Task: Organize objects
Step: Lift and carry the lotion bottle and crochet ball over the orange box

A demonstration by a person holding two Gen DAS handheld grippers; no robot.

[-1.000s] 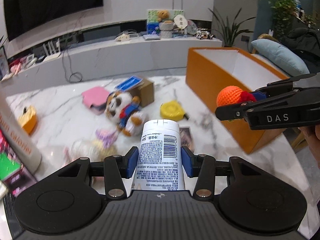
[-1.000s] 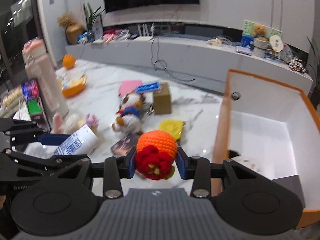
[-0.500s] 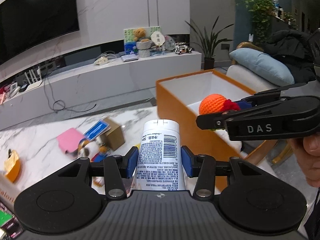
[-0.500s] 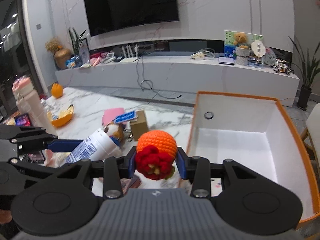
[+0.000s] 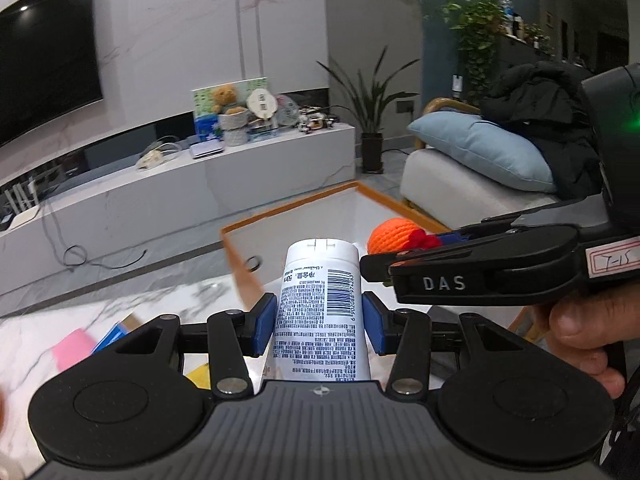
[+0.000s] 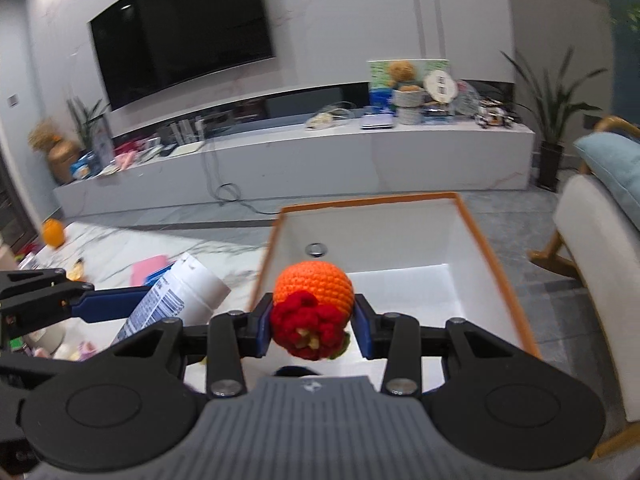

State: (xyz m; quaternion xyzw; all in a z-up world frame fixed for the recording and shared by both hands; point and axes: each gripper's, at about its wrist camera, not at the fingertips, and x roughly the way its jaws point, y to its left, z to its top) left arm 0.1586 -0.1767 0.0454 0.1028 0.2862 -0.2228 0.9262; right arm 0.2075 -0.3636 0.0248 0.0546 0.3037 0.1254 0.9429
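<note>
My left gripper [image 5: 319,322] is shut on a white tube with a barcode label [image 5: 320,304], held in the air near the left rim of the orange box with a white inside [image 5: 280,216]. My right gripper [image 6: 312,326] is shut on an orange and red crochet ball [image 6: 314,300], held over the box [image 6: 496,264]. The right gripper also shows in the left wrist view [image 5: 404,256] with the ball [image 5: 392,234]. The left gripper and the tube [image 6: 176,300] show in the right wrist view, left of the box.
The marble table [image 6: 120,248] holds a pink item [image 5: 74,348], a blue card [image 5: 114,330], a yellow item and an orange fruit [image 6: 53,232]. A white chair with a blue cushion [image 5: 480,152] stands right of the box. A TV bench runs along the back wall.
Both grippers have risen and moved right toward the orange box with their objects. The right gripper's ball is now over the box interior; the toys on the table have dropped out of view.
</note>
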